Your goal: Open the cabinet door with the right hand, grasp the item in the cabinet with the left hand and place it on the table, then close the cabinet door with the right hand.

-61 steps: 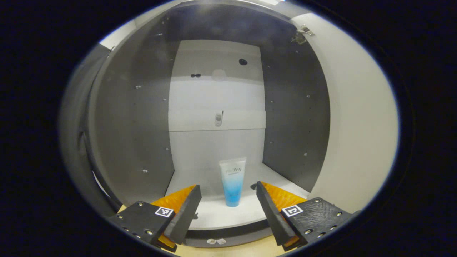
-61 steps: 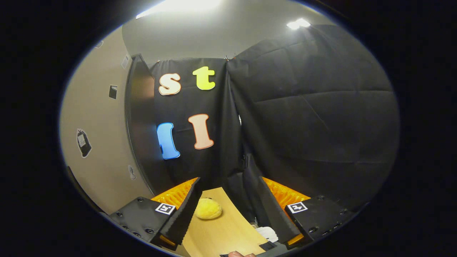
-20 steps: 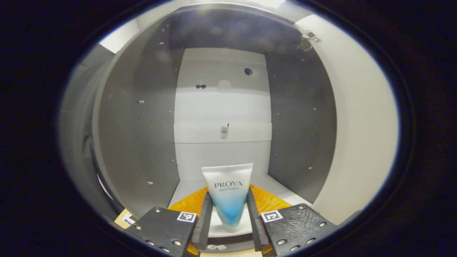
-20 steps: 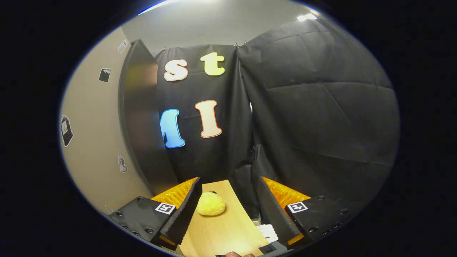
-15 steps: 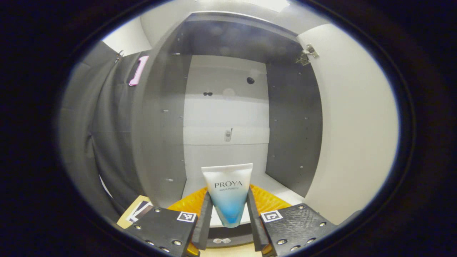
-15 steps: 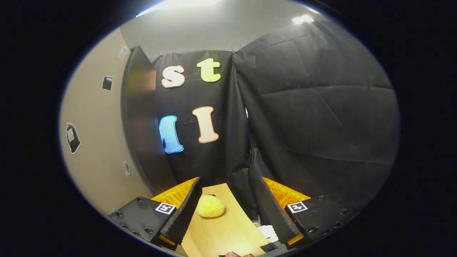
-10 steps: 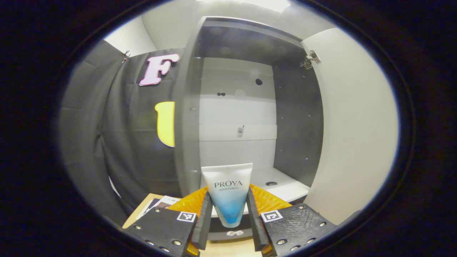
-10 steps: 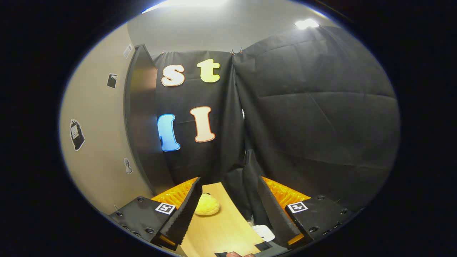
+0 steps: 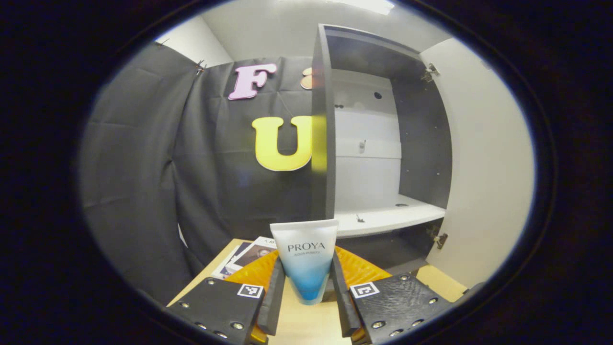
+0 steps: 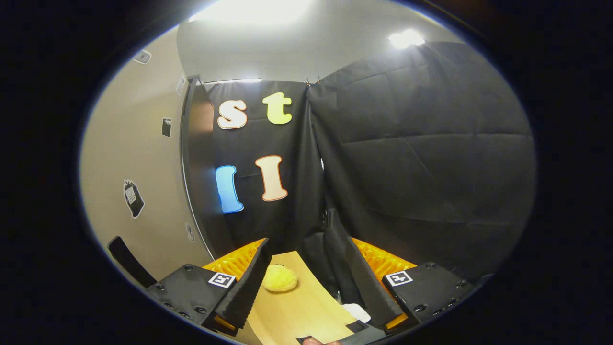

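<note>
White-and-blue tube (image 9: pixel 305 261) pinched upright by left hand-held gripper (image 9: pixel 306 299) — cabinet door (image 9: pixel 483 163) open, right hand-held gripper (image 10: pixel 306 282) spread

Dark printed lettering (two lines, the lower too small to make out) stands on the white-to-blue squeezable plastic tube (image 9: pixel 306 261).

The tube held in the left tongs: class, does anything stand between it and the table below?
Nothing visible does. The tube hangs above bare table; the magazines lie off to the left.
</note>
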A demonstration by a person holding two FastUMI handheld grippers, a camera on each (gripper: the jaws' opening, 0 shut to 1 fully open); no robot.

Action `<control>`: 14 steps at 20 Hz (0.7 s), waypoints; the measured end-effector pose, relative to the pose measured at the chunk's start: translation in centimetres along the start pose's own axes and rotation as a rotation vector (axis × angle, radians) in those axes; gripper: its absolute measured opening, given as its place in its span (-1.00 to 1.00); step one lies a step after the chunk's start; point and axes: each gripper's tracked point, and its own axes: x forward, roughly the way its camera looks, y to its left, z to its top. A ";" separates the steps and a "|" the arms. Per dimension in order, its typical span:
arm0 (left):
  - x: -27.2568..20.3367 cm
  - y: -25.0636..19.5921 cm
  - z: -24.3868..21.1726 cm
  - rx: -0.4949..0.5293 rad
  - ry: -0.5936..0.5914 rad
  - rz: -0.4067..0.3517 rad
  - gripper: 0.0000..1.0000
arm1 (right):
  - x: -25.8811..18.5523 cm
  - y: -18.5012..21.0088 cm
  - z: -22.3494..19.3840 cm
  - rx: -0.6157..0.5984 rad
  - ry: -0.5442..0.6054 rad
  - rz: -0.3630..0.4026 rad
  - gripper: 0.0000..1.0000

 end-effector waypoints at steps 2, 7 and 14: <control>-1.1 1.0 -2.9 -0.019 -0.003 0.004 0.02 | -1.0 0.5 0.2 0.004 -0.008 0.002 0.96; -2.7 1.9 -12.6 0.030 0.045 0.023 0.02 | -2.9 1.1 -0.8 -0.010 -0.005 0.017 0.95; -5.0 -0.6 -22.8 -0.001 0.135 -0.037 0.04 | -4.5 0.4 -2.2 -0.045 0.036 0.009 0.96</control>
